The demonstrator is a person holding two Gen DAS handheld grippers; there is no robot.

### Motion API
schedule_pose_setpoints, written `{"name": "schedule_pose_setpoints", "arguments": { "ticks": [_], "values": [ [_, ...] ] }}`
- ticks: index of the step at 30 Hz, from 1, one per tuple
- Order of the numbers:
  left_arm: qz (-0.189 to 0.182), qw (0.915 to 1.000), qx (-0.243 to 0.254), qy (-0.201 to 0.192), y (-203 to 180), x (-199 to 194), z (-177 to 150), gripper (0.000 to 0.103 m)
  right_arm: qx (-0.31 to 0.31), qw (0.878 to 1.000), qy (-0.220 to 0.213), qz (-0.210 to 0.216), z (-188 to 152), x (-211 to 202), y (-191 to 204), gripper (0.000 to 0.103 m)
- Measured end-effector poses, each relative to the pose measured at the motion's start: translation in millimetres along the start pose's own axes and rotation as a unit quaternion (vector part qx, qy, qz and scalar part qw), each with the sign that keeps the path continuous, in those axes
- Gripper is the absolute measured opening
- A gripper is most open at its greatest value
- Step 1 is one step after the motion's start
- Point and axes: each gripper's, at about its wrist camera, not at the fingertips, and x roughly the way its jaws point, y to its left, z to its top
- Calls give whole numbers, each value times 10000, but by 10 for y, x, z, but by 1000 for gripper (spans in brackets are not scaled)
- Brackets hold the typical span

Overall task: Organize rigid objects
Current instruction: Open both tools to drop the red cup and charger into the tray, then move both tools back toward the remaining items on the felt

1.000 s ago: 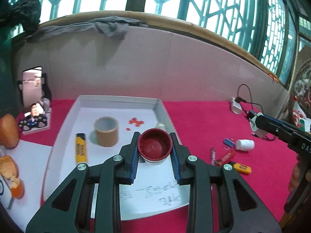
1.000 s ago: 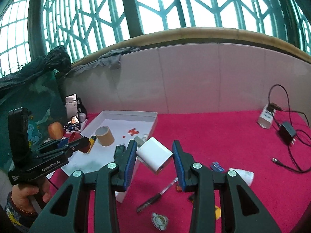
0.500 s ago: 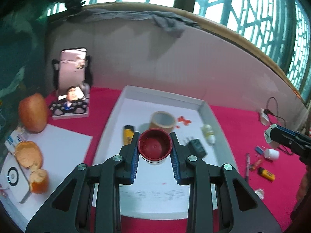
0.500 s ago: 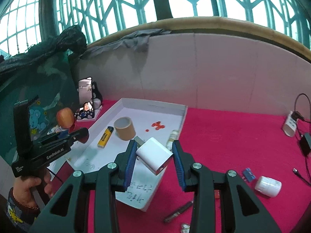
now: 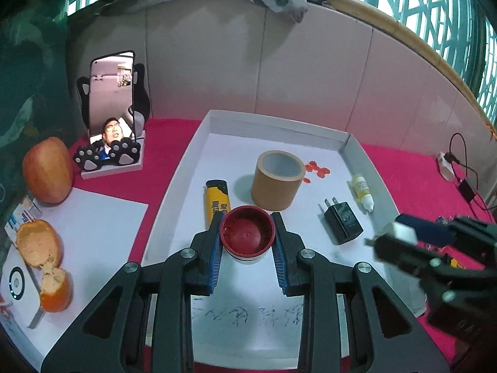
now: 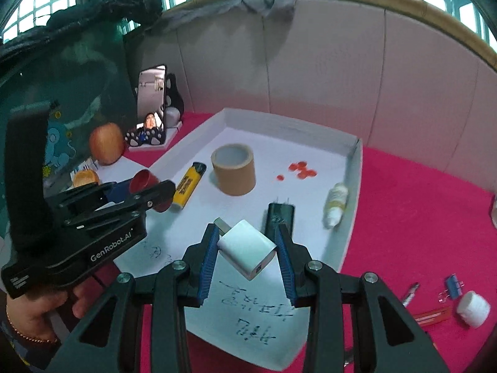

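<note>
- While both of our grippers hover over the white tray (image 5: 198, 143), the left gripper (image 5: 247, 242) has its blue-padded fingers (image 5: 215, 256) pinching a red-capped jar (image 5: 247, 237) from either side, with the cap facing us.
- We see that jar held above the near middle of the tray, just in front of the brown tape roll (image 5: 277, 180) and right of the yellow lighter (image 5: 217, 201).
- On the right, our right gripper (image 6: 247, 247) has its fingers (image 6: 285, 267) clamped on a white charger block (image 6: 247, 248), tilted, its metal plug end pointing far-left.
- That block hangs over the tray's near half, just in front of the black plug adapter (image 6: 279, 219) lying on the tray floor.
- Farther right in the tray lies a small dropper bottle (image 6: 335, 205) along the wall, with red dots (image 6: 299, 169) scattered beyond it.
- Outside the tray, on the red table (image 6: 419, 211), a white bottle (image 6: 472, 309) lies near right.
</note>
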Motion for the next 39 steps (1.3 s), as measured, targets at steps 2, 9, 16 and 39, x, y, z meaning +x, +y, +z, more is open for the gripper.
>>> {"name": "schedule_pose_setpoints", "arguments": {
  "ticks": [2,9,16,39],
  "values": [
    [-33,10000,8,9,-9,14,-4,28,-44,10000,21,-49,-22,46,22,37],
    [98,9999,-11,-35,-19,6,10,30,-182,9996,59,-190,-42,164,73,38],
    [282,9987,-255,-347,99,-139,54,103,-596,9955,-467,-575,-62,28,160,103],
    [849,9950,-125,-519,-1,-304,60,103,-200,9937,-826,-735,-97,-270,14,103]
  ]
}}
